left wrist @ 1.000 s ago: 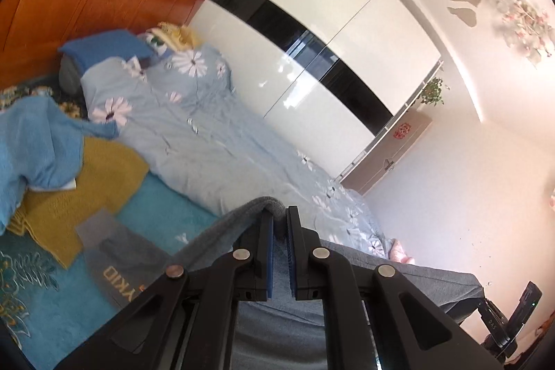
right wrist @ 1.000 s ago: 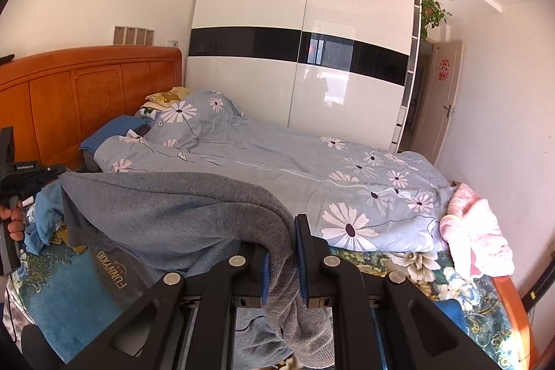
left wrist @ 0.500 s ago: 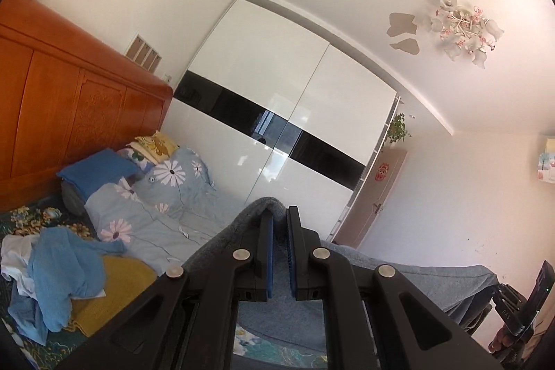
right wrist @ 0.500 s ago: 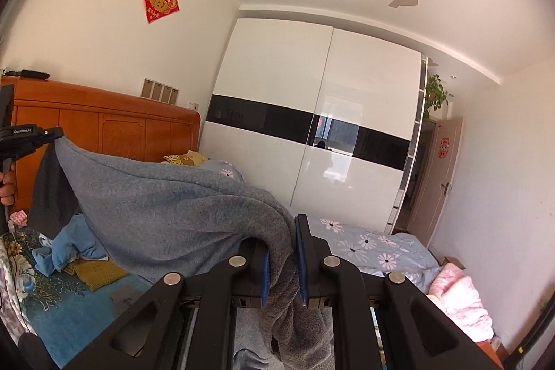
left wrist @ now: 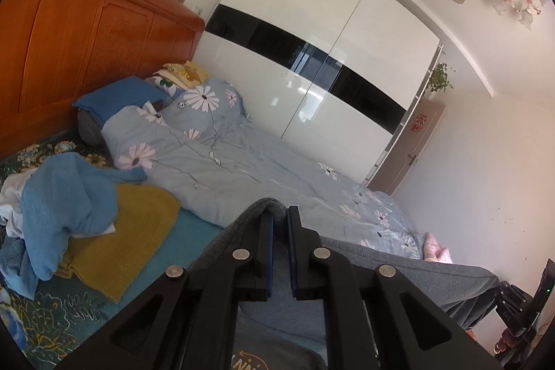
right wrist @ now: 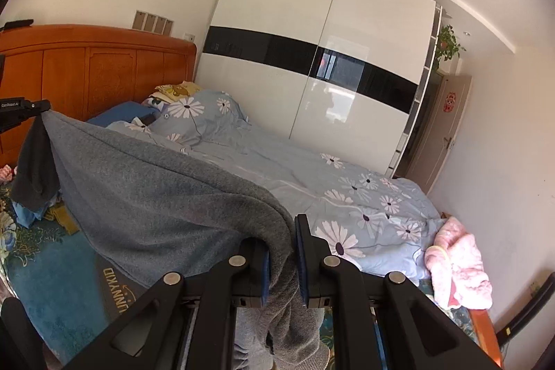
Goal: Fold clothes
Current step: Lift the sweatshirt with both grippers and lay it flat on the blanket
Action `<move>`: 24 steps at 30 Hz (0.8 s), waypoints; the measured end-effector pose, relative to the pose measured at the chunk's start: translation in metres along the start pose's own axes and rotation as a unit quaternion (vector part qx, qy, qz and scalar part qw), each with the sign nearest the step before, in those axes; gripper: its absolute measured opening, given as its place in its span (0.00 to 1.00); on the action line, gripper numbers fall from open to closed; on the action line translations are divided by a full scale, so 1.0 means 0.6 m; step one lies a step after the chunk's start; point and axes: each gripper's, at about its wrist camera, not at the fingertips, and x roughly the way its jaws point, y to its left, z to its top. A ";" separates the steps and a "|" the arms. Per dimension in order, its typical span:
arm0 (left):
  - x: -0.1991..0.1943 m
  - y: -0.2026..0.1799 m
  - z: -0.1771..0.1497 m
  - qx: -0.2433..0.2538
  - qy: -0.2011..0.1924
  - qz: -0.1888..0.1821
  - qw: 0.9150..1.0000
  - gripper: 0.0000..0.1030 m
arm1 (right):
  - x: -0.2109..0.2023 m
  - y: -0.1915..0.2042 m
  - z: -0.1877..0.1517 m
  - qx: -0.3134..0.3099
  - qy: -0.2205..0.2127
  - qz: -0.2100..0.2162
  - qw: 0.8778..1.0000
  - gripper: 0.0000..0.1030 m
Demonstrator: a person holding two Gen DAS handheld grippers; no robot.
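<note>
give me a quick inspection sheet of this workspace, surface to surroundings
surface: bed with teal floral sheet; light blue daisy-print duvet along the far side.
job's things: grey knit sweater with printed lettering held stretched above the bed.
clutter: crumpled blue garment, mustard knit garment, pink fluffy garment, pillows by the headboard.
grippers: left gripper and right gripper each shut on the sweater's edge.
cables: nothing seen.
surroundings: orange wooden headboard, glossy white wardrobe with black band.
</note>
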 end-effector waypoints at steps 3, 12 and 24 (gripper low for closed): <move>0.057 0.012 -0.027 -0.006 0.040 0.012 0.999 0.07 | 0.049 -0.005 -0.046 -0.003 0.036 0.003 0.999 0.13; 0.307 0.027 -0.081 0.034 0.150 0.083 0.985 0.08 | 0.268 -0.057 -0.084 0.001 0.131 -0.008 0.991 0.13; 0.619 0.062 -0.160 0.053 0.256 0.141 0.955 0.08 | 0.602 -0.089 -0.176 0.003 0.269 -0.023 0.963 0.14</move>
